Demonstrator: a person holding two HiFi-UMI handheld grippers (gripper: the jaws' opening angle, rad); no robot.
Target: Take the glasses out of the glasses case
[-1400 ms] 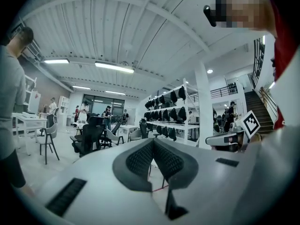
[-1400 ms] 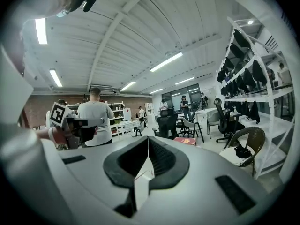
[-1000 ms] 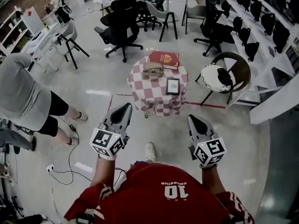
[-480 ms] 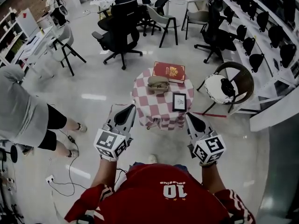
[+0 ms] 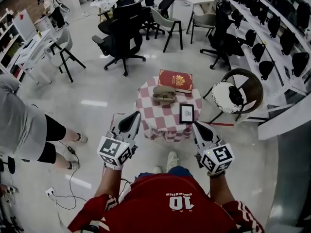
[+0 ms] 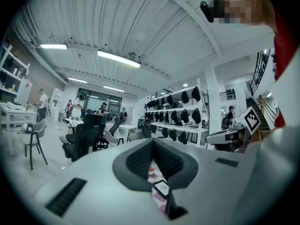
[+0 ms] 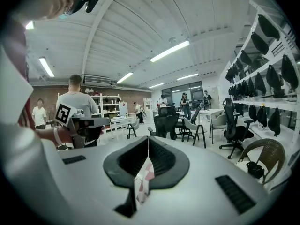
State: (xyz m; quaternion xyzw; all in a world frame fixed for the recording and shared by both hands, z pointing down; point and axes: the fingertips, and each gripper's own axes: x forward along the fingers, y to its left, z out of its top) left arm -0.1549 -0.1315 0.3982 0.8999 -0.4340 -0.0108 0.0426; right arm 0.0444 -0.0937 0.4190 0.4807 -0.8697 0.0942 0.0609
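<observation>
A tan glasses case [image 5: 164, 94] lies closed on a small round table with a red-and-white checked cloth [image 5: 158, 121], ahead of me in the head view. My left gripper [image 5: 132, 121] hangs short of the table's near left edge. My right gripper [image 5: 198, 127] hangs at its near right edge. Both are shut and hold nothing, some way from the case. In the left gripper view the jaws [image 6: 152, 142] meet at their tips, with the cloth showing below them. The right gripper view shows its jaws [image 7: 148, 139] closed, the cloth [image 7: 143, 182] seen in the slit.
A red book [image 5: 175, 80] lies behind the case and a small dark frame [image 5: 186, 113] at the table's near right. A wicker chair with a white cushion [image 5: 237, 86] stands right of the table. Black office chairs [image 5: 120, 32] stand beyond. A person in grey [image 5: 19, 125] is at the left.
Both grippers have travelled forward with the person's step, and the table now lies closer to their tips. Both stayed shut.
</observation>
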